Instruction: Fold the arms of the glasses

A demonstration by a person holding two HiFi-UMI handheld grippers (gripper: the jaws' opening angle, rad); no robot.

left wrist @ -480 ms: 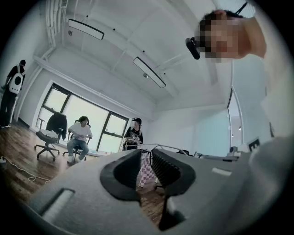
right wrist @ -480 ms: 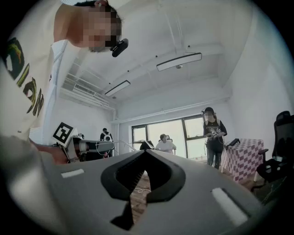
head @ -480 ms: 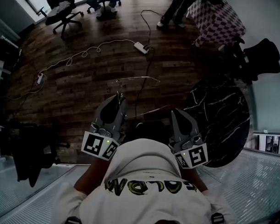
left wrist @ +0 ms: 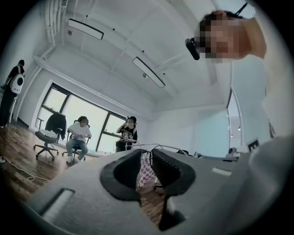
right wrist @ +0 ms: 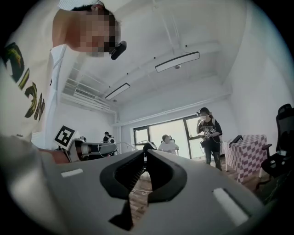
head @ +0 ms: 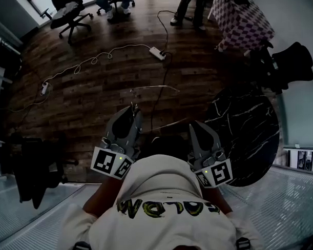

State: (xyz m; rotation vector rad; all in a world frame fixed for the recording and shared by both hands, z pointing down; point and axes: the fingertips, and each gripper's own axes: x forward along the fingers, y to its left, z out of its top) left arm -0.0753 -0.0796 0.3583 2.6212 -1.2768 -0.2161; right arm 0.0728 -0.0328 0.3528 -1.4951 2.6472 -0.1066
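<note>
No glasses show in any view, so the folding looks not yet begun. The left tongs (head: 130,112) and right tongs (head: 196,126) are closed on nothing, level above the wooden floor (head: 93,83), beside a dark marble worktop (head: 249,129).

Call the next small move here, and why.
Probably turn toward the black table at right to look for them: no glasses show in any view, and the left tool and right tool are level at the chest, empty, jaws nearly together.
</note>
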